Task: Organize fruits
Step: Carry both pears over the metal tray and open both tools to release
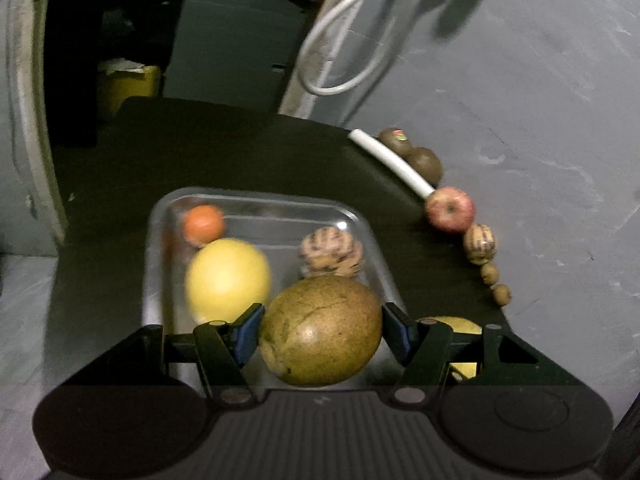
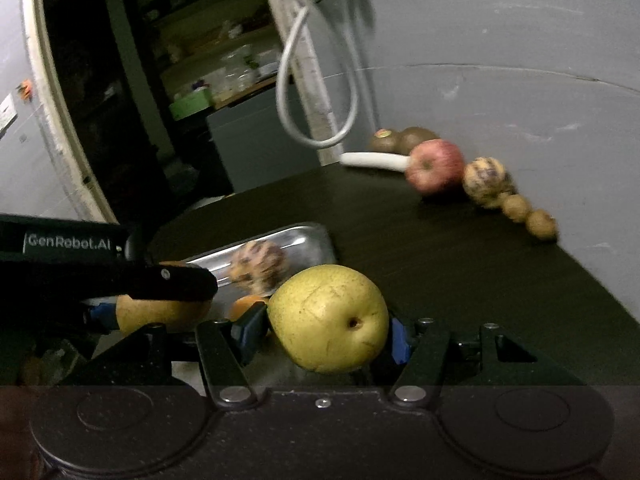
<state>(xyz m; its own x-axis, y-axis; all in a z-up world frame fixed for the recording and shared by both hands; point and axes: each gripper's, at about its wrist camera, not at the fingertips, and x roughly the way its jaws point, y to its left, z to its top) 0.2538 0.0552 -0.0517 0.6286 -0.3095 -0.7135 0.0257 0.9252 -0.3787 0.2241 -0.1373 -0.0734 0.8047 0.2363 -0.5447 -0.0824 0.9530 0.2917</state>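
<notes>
Both grippers pinch pears (image 1: 320, 330) (image 2: 330, 318) — tray (image 2: 296, 236) half hidden, fruit blurred.

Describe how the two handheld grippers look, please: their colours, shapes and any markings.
Both are black plastic. The left gripper and right gripper have angular fingers with blue pads, silver rivets and a ribbed base with round discs. White "GenRobot.AI" lettering marks the left gripper's side.

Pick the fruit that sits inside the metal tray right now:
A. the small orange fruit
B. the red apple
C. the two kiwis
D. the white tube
A: the small orange fruit lies in the metal tray, while the red apple and the kiwis line the table's far edge.
</notes>
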